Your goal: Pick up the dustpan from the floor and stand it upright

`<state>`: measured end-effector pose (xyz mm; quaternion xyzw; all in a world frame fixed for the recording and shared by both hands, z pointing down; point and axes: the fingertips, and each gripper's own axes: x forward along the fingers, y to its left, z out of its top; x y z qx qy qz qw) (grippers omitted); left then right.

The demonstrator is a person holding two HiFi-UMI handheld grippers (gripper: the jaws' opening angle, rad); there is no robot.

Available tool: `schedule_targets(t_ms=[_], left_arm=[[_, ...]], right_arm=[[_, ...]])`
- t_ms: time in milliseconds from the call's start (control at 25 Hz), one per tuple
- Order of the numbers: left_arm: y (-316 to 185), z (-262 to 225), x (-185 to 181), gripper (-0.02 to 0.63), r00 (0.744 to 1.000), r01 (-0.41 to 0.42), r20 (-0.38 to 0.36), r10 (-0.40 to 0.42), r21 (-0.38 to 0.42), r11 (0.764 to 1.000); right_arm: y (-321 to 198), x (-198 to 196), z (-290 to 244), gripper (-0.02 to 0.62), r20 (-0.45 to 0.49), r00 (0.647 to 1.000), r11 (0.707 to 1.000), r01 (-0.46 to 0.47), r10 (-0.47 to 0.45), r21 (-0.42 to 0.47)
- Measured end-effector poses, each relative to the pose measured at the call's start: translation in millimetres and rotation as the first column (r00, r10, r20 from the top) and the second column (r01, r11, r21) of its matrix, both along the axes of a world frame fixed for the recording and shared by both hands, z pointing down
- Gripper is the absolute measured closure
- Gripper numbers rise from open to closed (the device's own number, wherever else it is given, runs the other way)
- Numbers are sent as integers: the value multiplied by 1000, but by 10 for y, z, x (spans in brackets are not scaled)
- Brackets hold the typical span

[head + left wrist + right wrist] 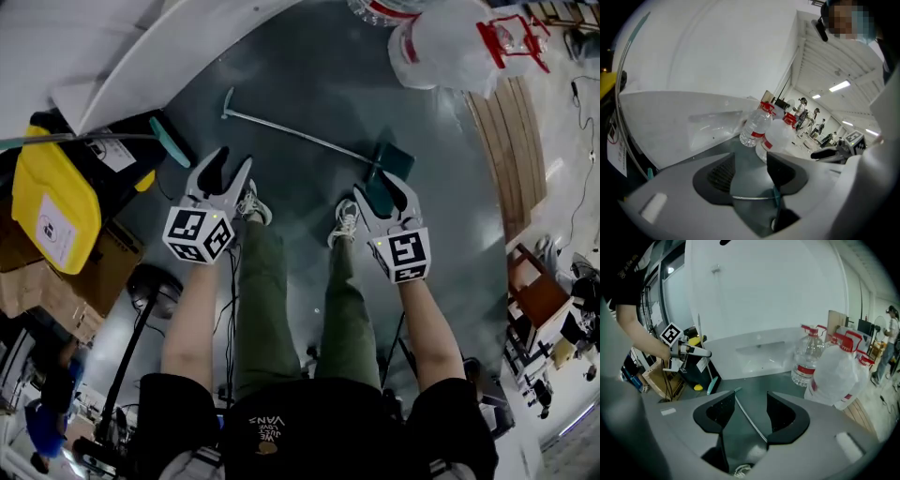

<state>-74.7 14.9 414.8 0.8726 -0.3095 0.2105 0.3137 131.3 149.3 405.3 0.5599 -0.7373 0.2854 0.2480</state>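
The dustpan lies flat on the dark floor: a teal pan (398, 157) and a long thin metal handle (291, 134) that runs up-left to a teal tip. My right gripper (382, 187) hangs open just above the pan end. In the right gripper view the handle (751, 422) shows on the floor between the open jaws of that gripper (747, 411), untouched. My left gripper (232, 161) is open and empty, left of the handle. In the left gripper view the rod (752, 198) crosses below the gap of that gripper (750, 171).
Large water bottles (450, 42) stand at the far right of the floor, by wooden boards (506, 141). A yellow bin (52, 202) and a teal-headed pole (169, 141) sit at the left under a white curved wall (141, 56). My shoes (251, 202) are below the handle.
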Motion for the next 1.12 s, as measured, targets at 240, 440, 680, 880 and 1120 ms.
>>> schedule_targets(t_ms=[240,440,680,880,1120], left_arm=[[-27,1074,-62,376,999,6,39,-3,-74,997],[-78,1862,-152,374,998,42,59,-35,-123,992],[-91,2754,-283,374,993,88,93,-73,-174,981],[-37,3358,-343,371,988,131,112,-108,-221,967],[-5,3925,-348,367,987,126,133,-94,-260,957]], right_arm=[[28,-53,1156,405,-23,998,991,54,-58,-124],[72,-140,2038,405,-35,992,972,108,-118,-208],[122,-189,2996,407,-41,984,944,153,-172,-293],[191,-243,3736,407,-46,969,907,212,-244,-363],[308,-349,4475,407,-68,911,831,338,-407,-442]])
